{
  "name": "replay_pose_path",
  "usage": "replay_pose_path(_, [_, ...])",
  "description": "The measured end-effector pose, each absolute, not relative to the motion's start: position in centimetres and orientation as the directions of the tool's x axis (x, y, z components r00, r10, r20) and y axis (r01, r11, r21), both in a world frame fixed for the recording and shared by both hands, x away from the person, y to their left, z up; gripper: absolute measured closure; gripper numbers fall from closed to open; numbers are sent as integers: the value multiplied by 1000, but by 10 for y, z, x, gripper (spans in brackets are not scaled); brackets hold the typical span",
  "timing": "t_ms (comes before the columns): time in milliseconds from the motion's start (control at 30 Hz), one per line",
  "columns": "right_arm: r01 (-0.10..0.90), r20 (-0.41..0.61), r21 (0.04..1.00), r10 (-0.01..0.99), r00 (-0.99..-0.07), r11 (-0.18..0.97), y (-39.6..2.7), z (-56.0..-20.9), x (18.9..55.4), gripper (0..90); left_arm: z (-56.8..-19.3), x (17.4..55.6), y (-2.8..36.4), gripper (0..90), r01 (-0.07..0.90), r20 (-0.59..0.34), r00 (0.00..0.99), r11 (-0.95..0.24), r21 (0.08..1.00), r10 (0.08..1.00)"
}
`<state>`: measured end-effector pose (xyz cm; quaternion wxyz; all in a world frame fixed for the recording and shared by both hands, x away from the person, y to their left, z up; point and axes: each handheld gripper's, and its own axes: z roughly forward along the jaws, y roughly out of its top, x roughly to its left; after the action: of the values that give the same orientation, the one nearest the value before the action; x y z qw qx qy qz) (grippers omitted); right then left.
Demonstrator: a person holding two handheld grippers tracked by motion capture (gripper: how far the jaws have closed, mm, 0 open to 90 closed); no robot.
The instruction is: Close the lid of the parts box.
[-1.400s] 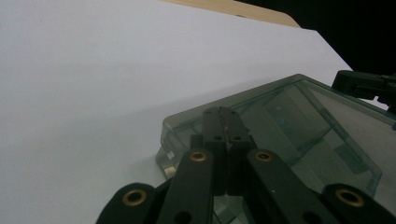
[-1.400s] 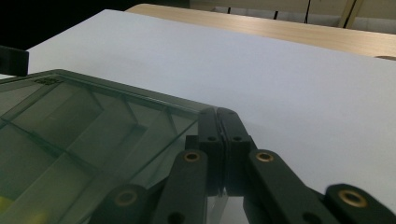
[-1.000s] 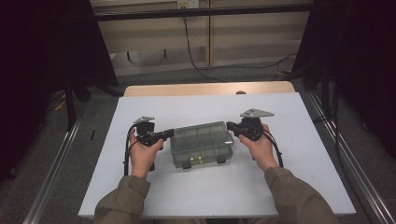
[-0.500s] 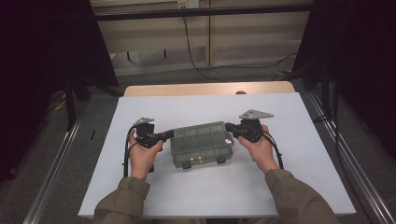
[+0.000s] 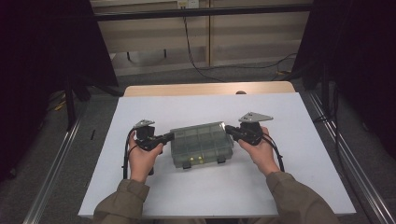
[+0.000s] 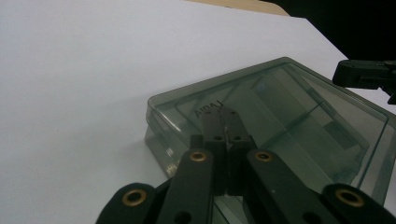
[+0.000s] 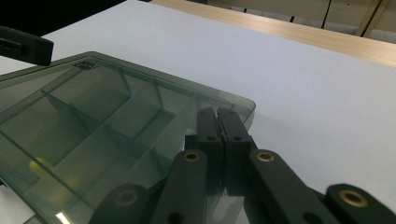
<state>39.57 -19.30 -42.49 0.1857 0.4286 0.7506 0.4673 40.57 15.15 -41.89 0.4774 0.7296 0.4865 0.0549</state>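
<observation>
A smoky clear plastic organizer box (image 5: pixel 201 144) with inner dividers lies flat near the middle of the white table (image 5: pixel 196 109), its lid down. My left gripper (image 5: pixel 170 136) is shut with nothing in it, its tips over the box's left edge (image 6: pixel 187 116); the closed tips (image 6: pixel 225 117) hover just above the lid. My right gripper (image 5: pixel 229 129) is also shut and empty, tips (image 7: pixel 218 114) over the box's far right corner (image 7: pixel 243 106). Whether either gripper touches the lid I cannot tell. Two latches (image 5: pixel 187 164) sit on the box's near side.
A wooden strip (image 5: pixel 210 88) runs along the table's far edge. Metal rails (image 5: pixel 348 168) flank the table on both sides. Cables lie on the floor beyond. The other gripper's tip (image 6: pixel 364 74) shows at the box's far end in the left gripper view.
</observation>
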Motion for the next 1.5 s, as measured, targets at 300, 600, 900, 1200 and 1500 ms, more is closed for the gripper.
replay_pose_path(300, [468,118,858,806,-580,211,-195,-428,388,886,-421,398,152,900,653,-379,534,-83,753,756])
replay_pose_path(600, [461,112,860,800,-589,219,-195,-429,383,885,-421,395,151,900,645,-368,549,-100,758,751])
replay_pose_path(900, [457,106,861,798,-593,225,-196,-429,380,885,-422,392,150,900,639,-362,557,-107,762,747])
replay_pose_path(1200, [455,108,861,794,-598,226,-195,-430,377,885,-423,390,150,900,636,-359,561,-111,764,746])
replay_pose_path(1500, [452,103,861,791,-603,233,-195,-431,375,883,-424,387,150,900,631,-352,566,-117,767,746])
